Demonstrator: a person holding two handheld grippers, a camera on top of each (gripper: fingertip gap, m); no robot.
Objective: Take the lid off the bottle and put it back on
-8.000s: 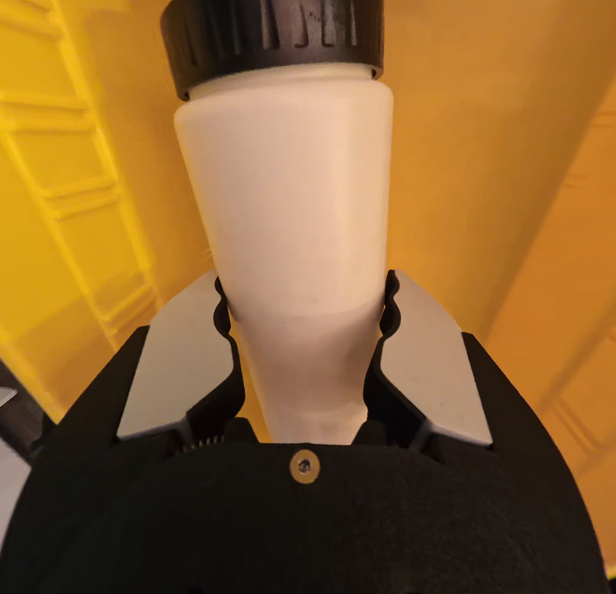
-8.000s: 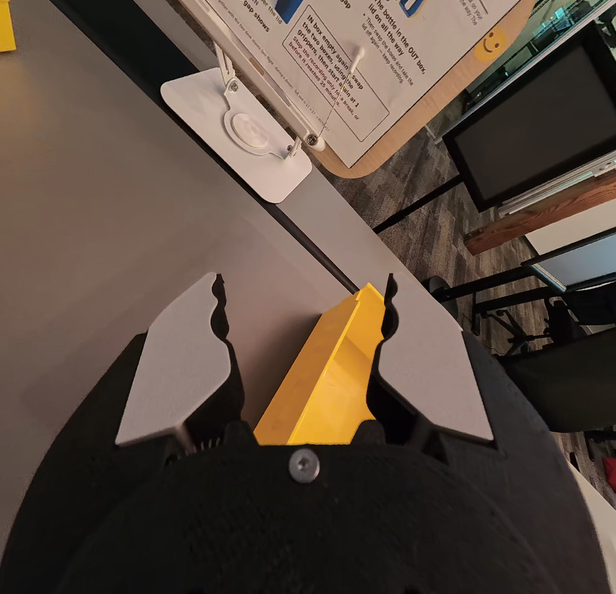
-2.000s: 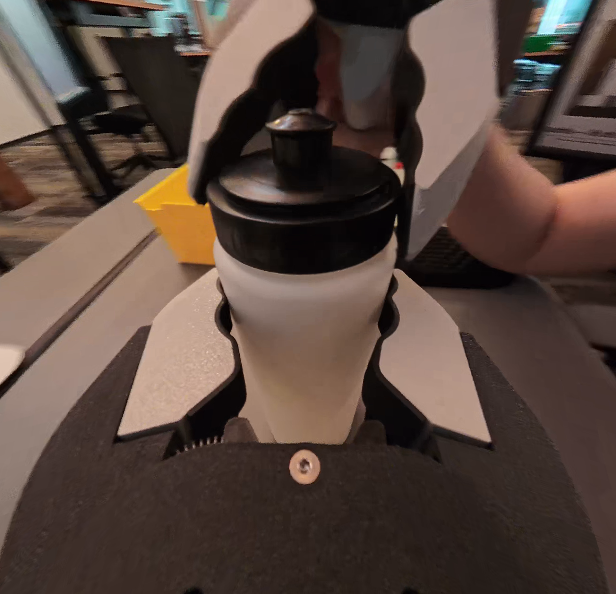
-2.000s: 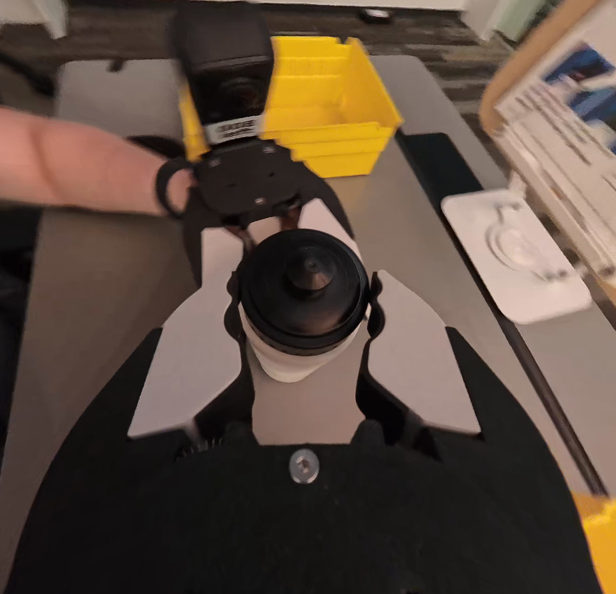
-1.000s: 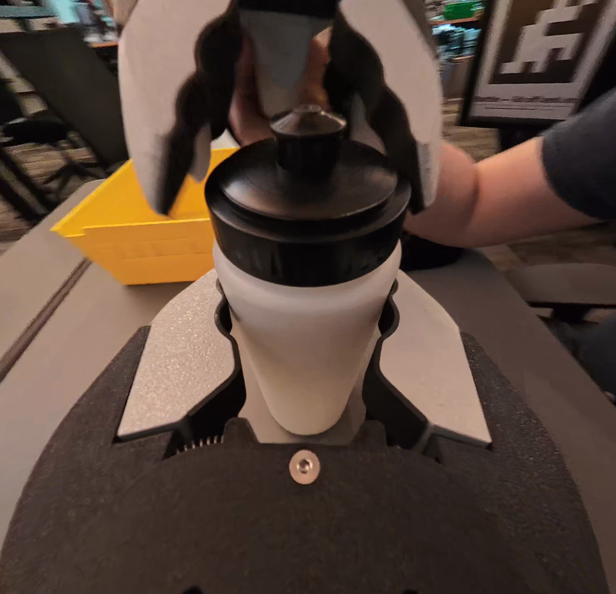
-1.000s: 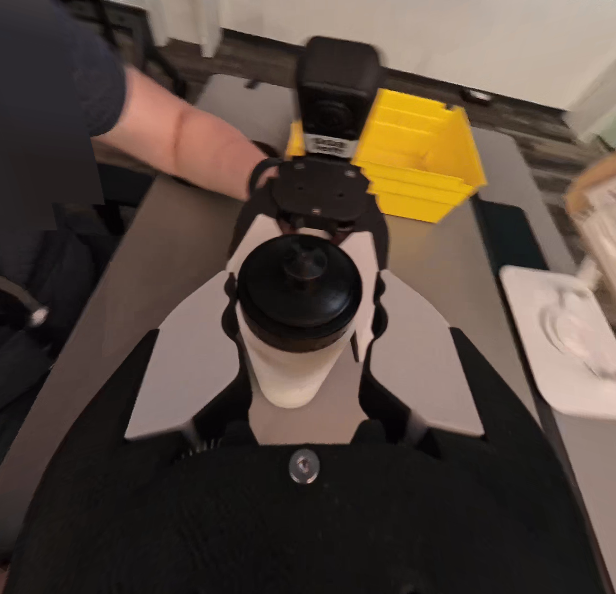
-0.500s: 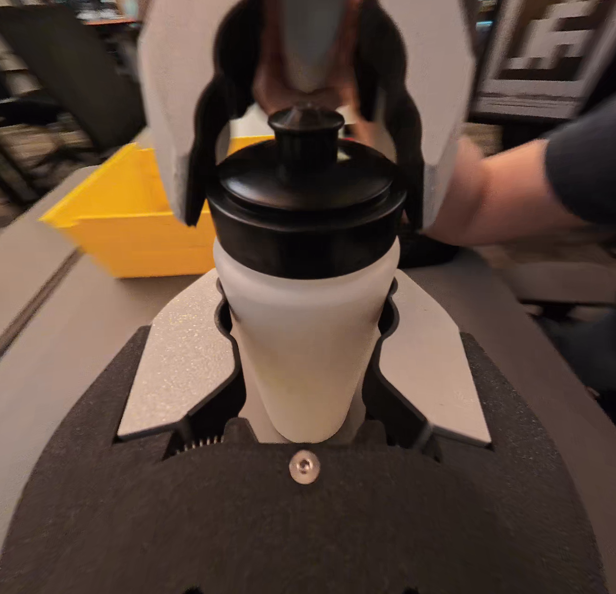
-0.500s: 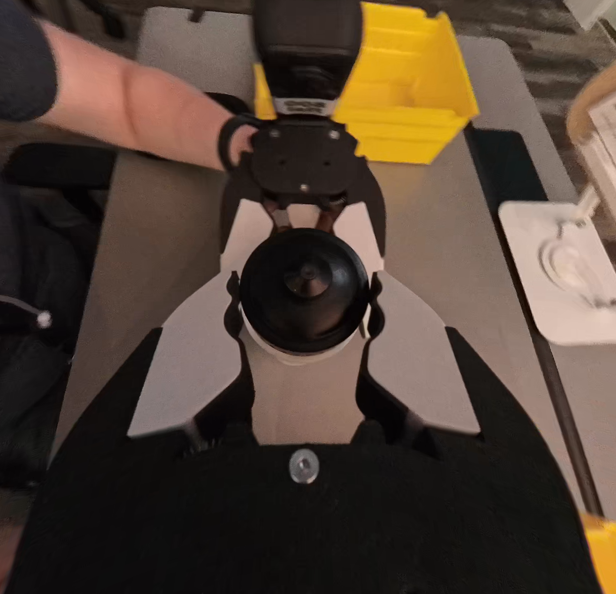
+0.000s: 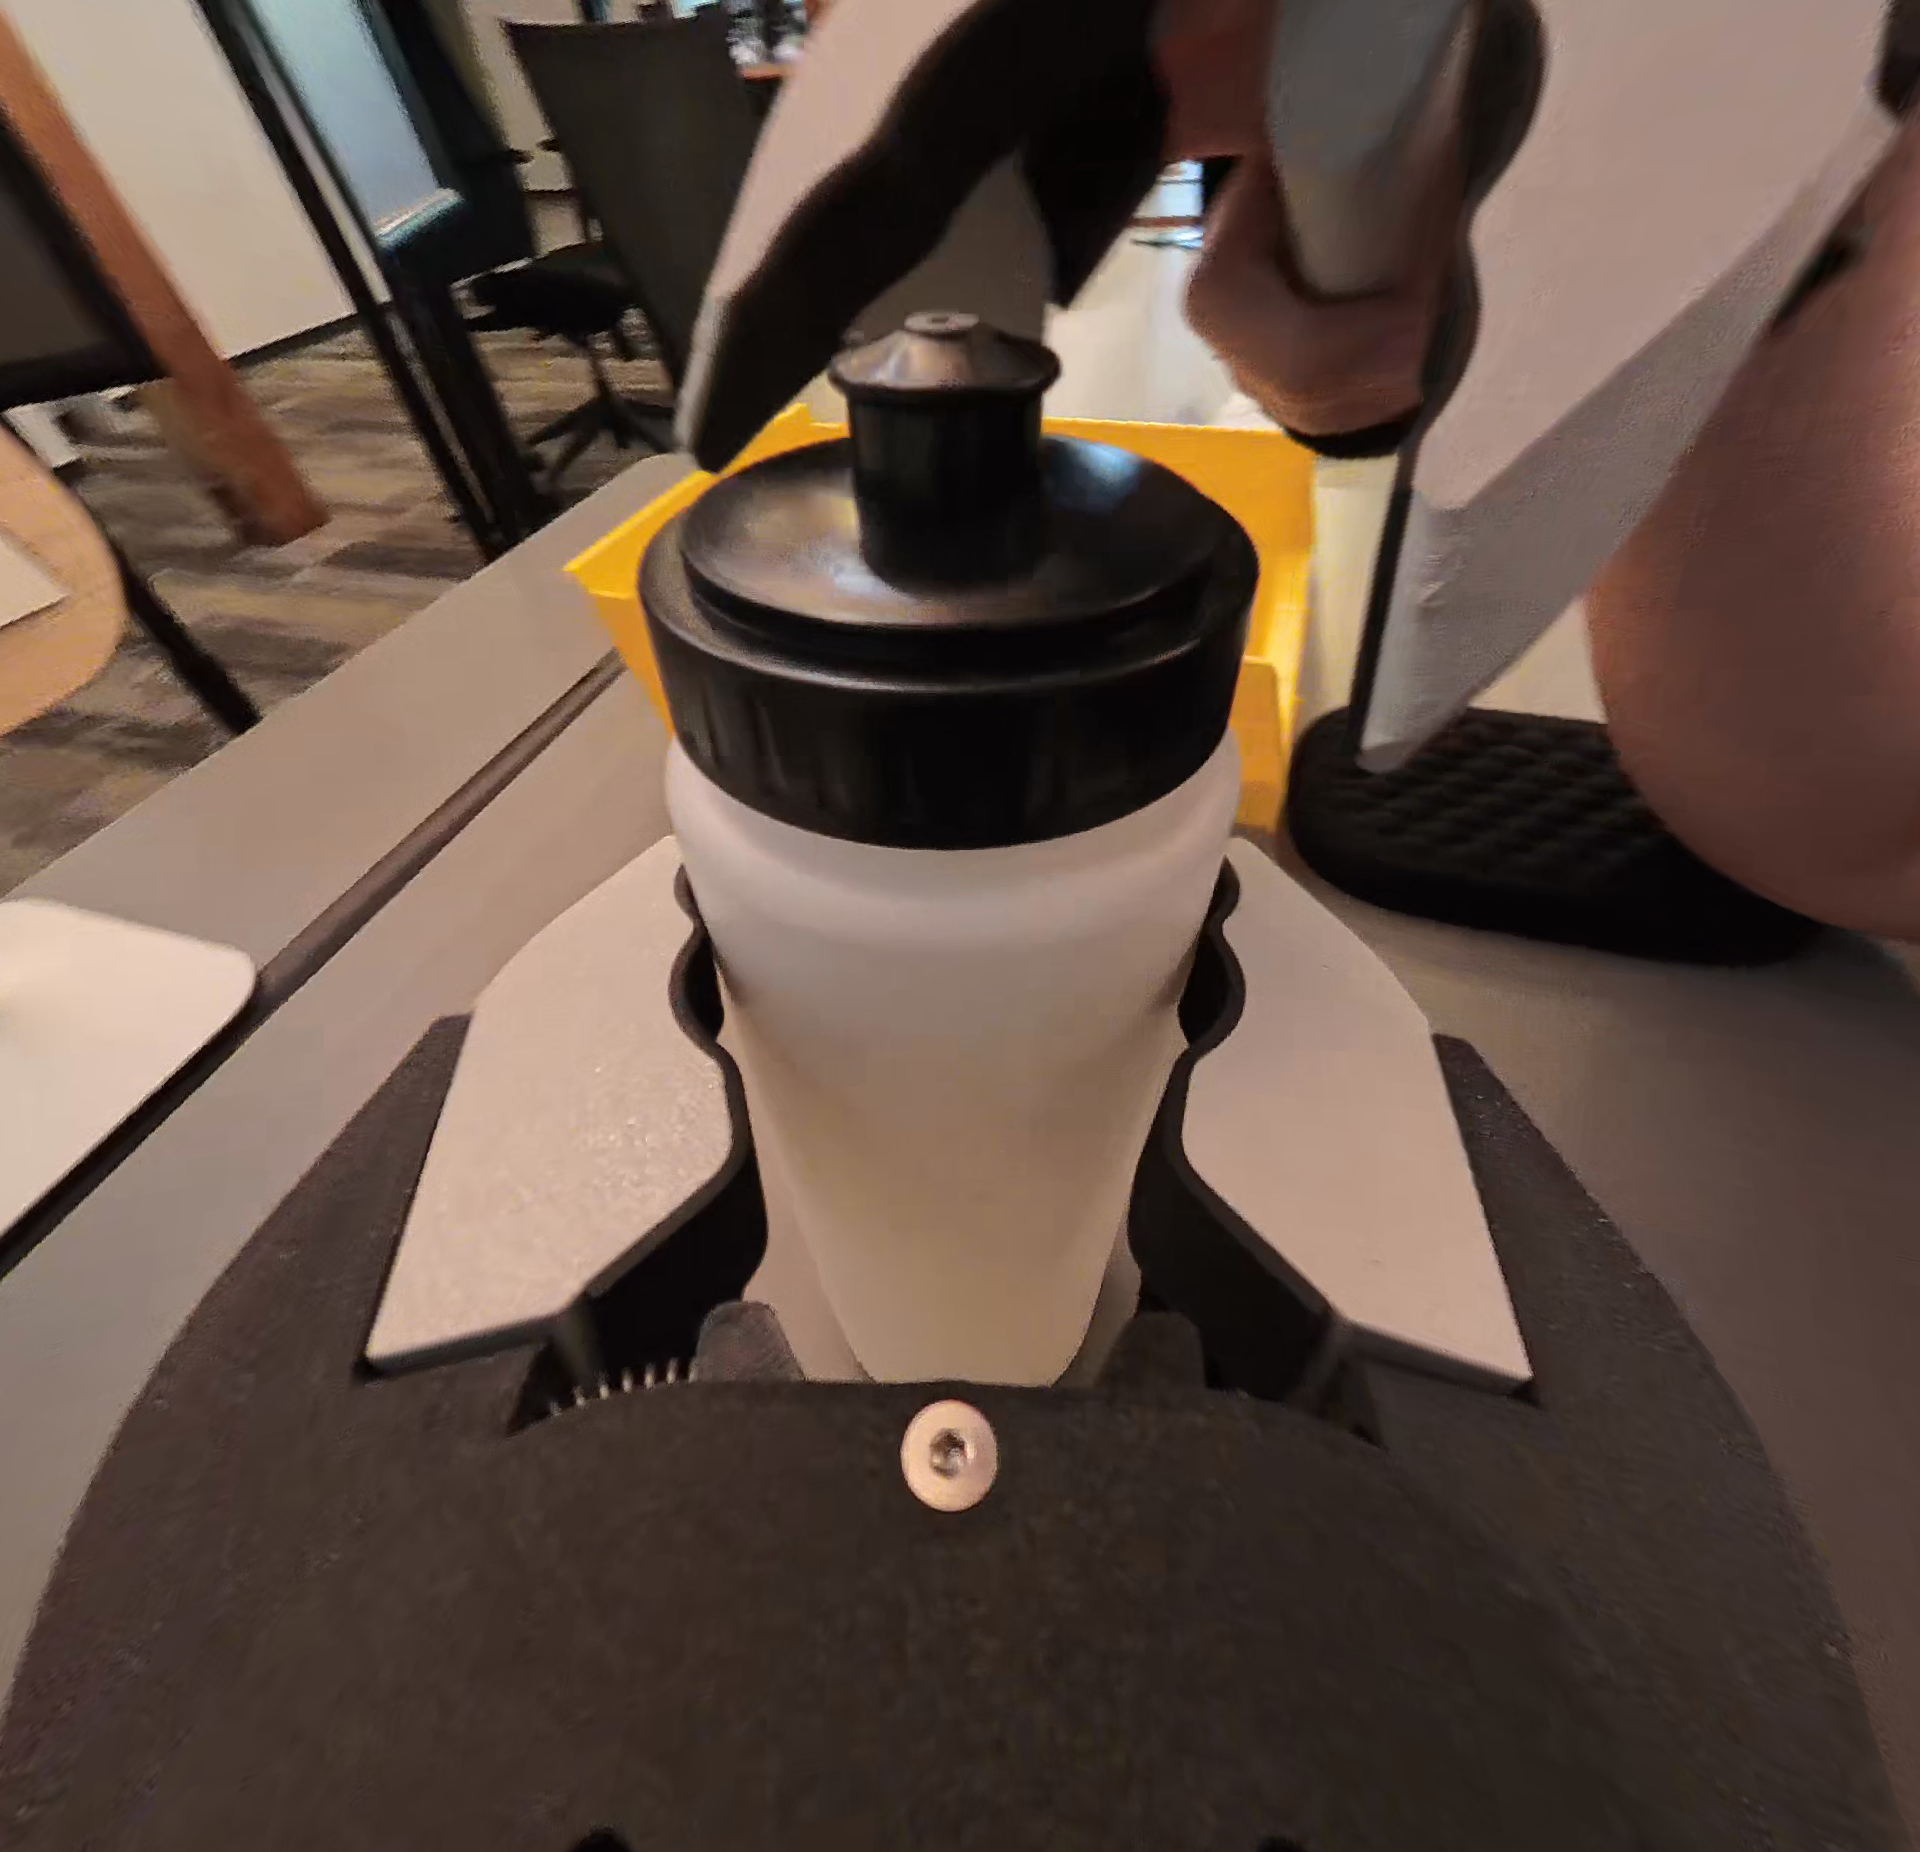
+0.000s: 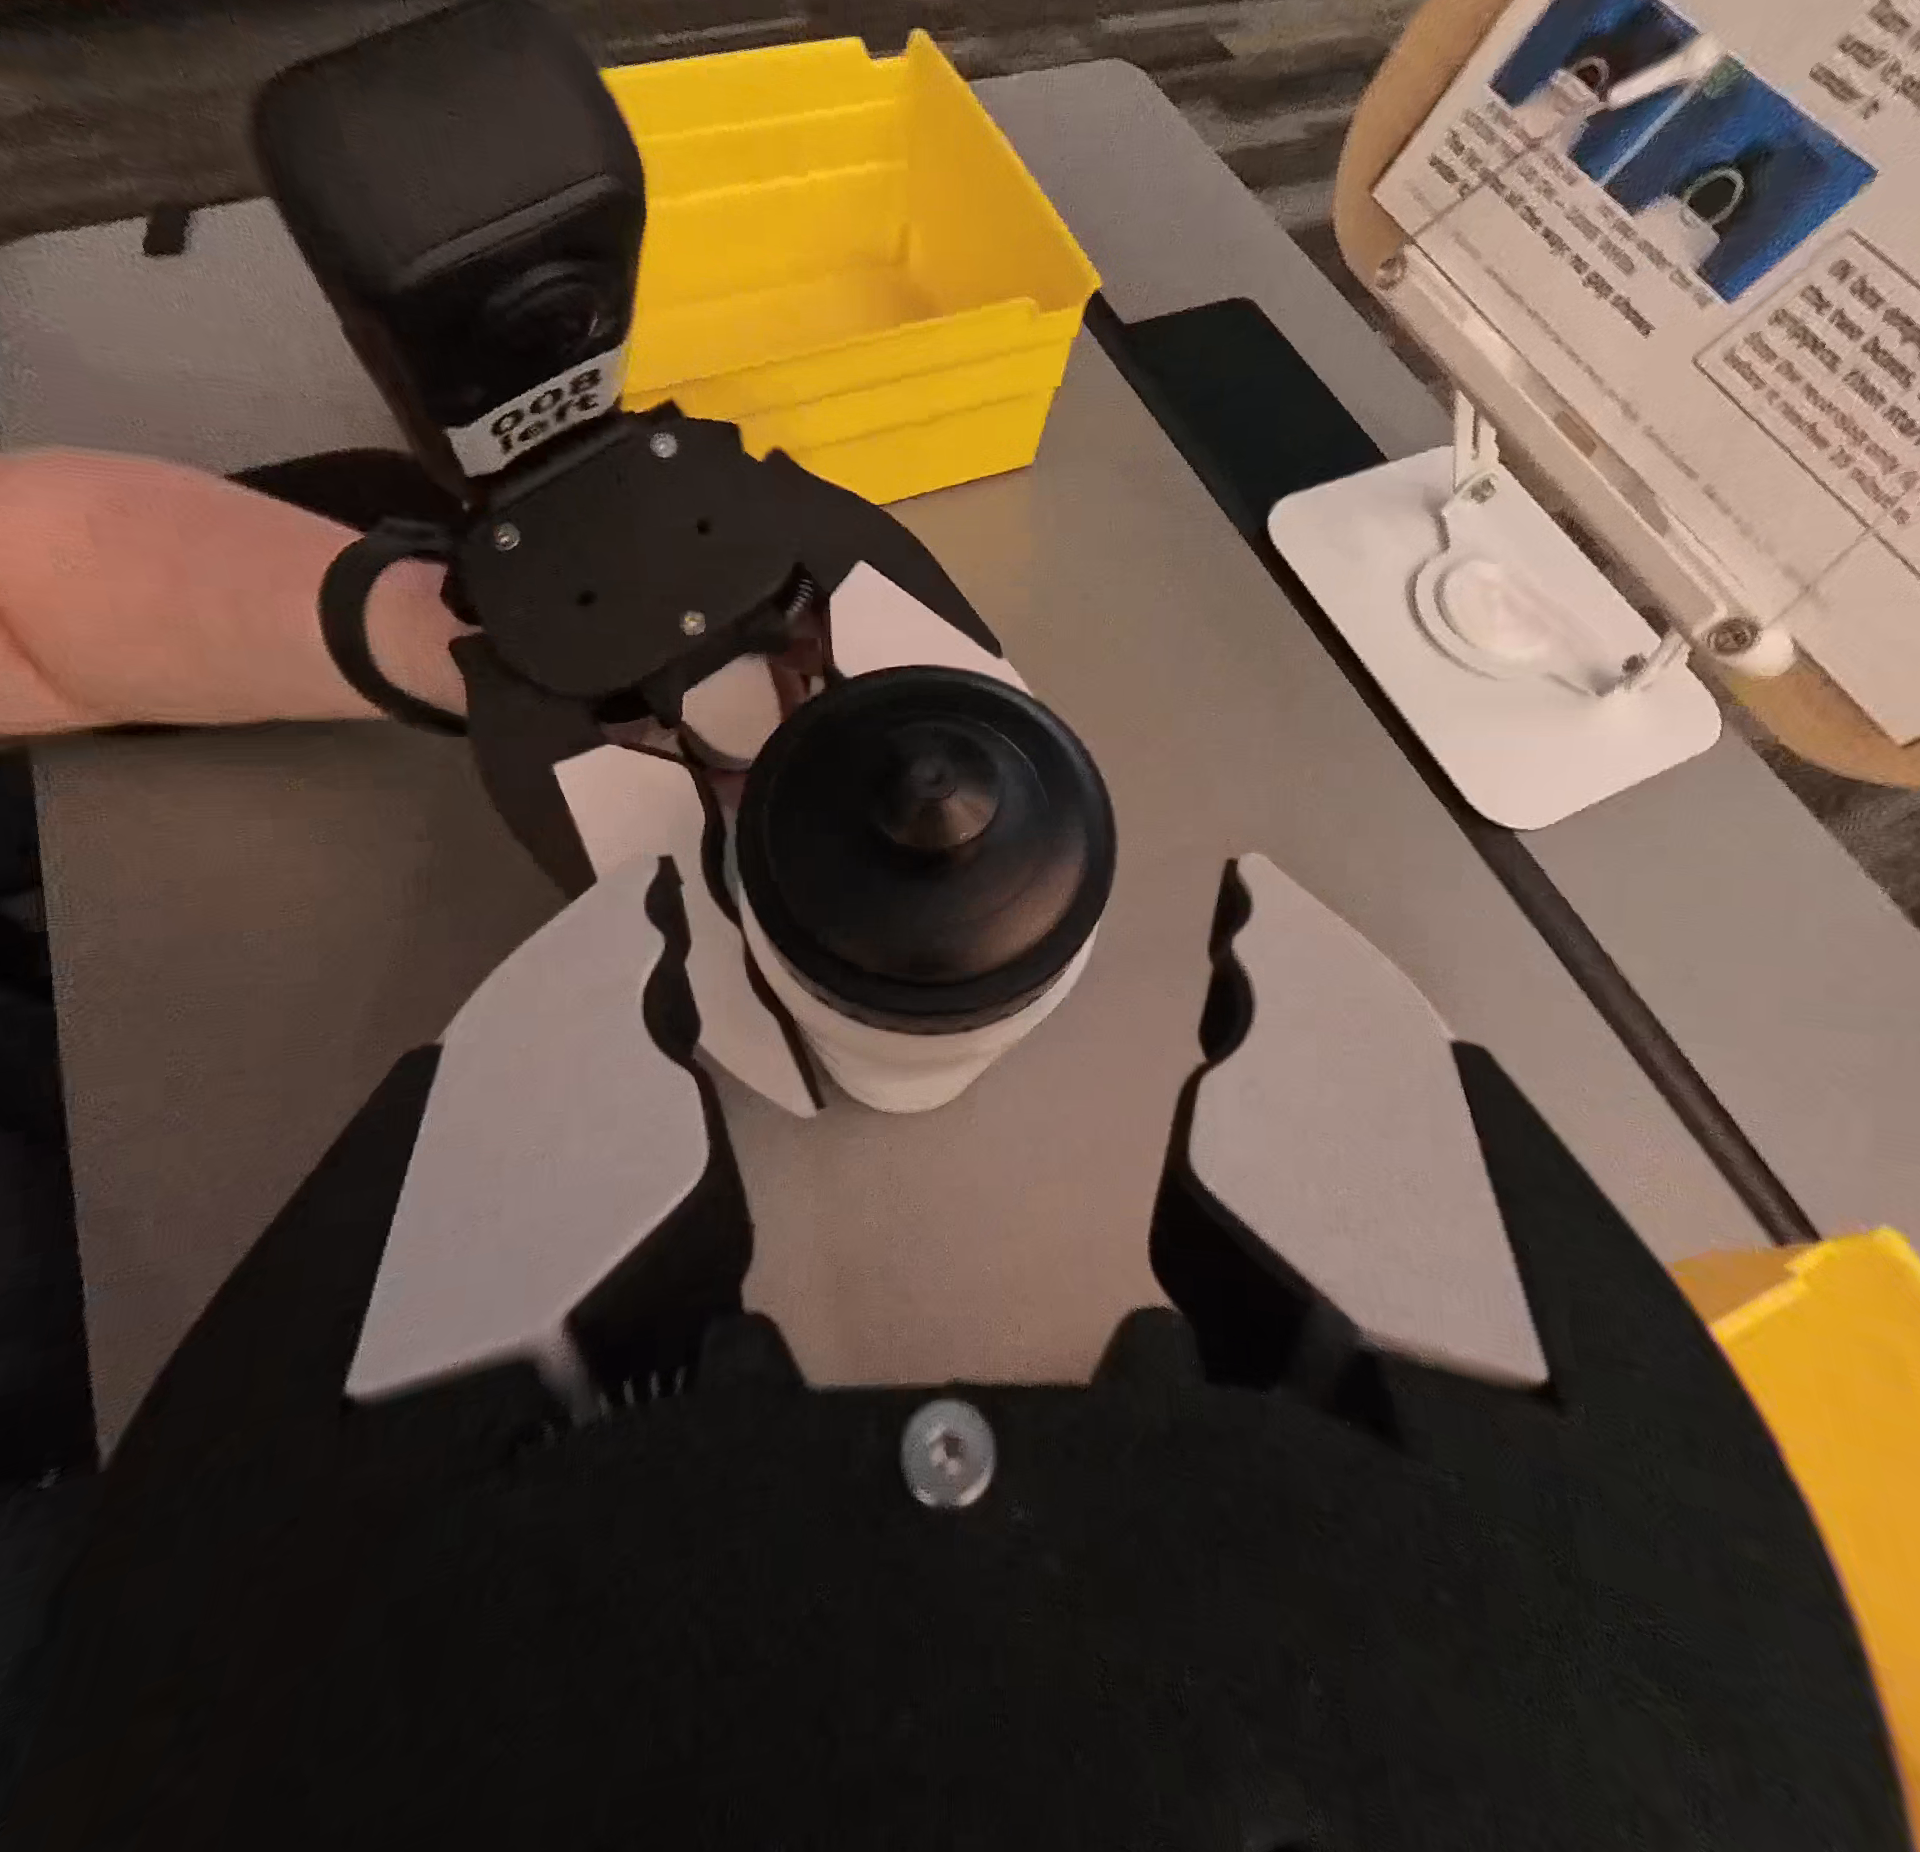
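On the grey table (image 10: 1091, 576): white bottle (image 9: 956, 1054) upright, black lid (image 9: 945, 659) on, clamped low by left gripper (image 9: 956, 981). Above the lid: right gripper (image 10: 945, 961), tilted downward, spread wide, grasping nothing.

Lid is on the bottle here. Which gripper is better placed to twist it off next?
Right. The right gripper hangs open just above the black lid. The left gripper is shut on the white bottle, steadying it upright on the table, so it should keep holding.
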